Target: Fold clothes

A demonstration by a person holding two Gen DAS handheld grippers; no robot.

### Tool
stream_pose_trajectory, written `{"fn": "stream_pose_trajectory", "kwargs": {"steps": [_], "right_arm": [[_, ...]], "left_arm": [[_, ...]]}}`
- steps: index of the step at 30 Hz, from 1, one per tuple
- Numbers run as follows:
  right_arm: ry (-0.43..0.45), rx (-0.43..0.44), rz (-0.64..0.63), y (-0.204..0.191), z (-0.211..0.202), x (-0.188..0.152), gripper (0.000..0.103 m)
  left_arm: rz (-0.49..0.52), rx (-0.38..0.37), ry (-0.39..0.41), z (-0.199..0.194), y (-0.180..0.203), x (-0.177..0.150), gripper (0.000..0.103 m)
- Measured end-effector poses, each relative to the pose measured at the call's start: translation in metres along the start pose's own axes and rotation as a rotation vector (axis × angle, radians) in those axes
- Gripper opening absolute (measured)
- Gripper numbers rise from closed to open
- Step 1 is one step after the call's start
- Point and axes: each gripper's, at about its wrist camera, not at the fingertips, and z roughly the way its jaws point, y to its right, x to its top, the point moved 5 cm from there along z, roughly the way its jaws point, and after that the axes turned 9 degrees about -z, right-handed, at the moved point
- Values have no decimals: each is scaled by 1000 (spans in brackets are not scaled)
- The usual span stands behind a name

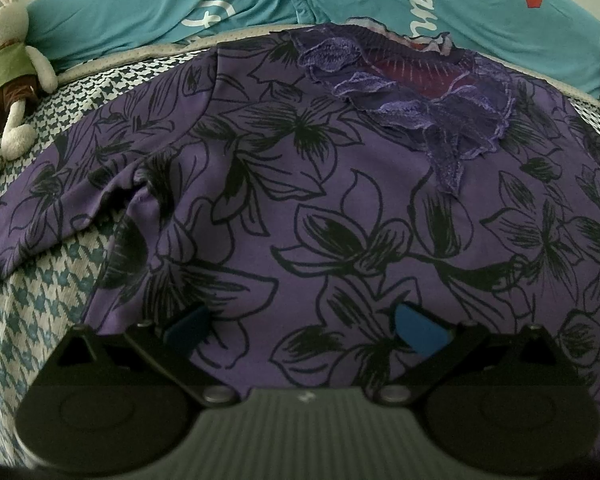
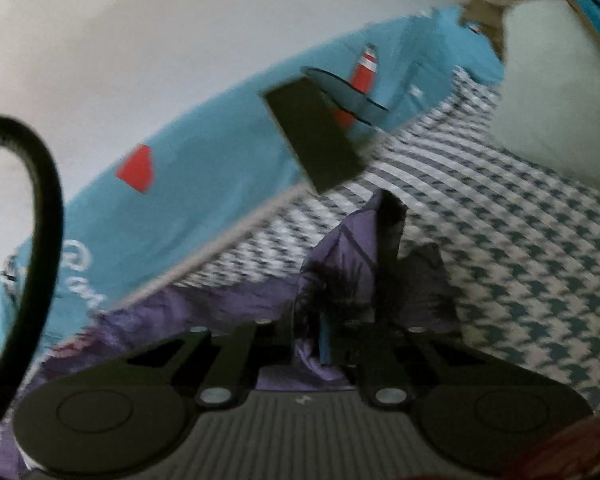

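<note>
The left gripper (image 1: pixel 300 326), fingers spread wide, hovers over the purple floral garment (image 1: pixel 320 216) spread on the houndstooth bedsheet (image 1: pixel 40 300). The right gripper (image 2: pixel 332 336) pinches that garment's raised edge. A stuffed rabbit (image 1: pixel 8 76) lies left of the garment.

Both wrist cams close over garment (image 1: pixel 300 220)
</note>
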Motion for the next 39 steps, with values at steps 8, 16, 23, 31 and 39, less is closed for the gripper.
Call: {"fn": "stream_pose_trajectory", "kwargs": {"steps": [8, 16, 23, 31, 39], "right_arm": [[77, 183, -73, -72, -12, 7, 13], [75, 279, -90, -109, -12, 4, 13], [74, 331, -62, -123, -10, 4, 13], [60, 412, -100, -163, -8, -9, 13], [12, 541, -205, -229, -7, -43, 13]], "left_arm": [[1, -3, -1, -1, -1, 0, 103], [-15, -4, -6, -4, -8, 1, 103], [-38, 2, 2, -7, -19, 3, 103], [-54, 5, 15, -10, -32, 5, 103], [-92, -3, 23, -15, -47, 9, 103]]}}
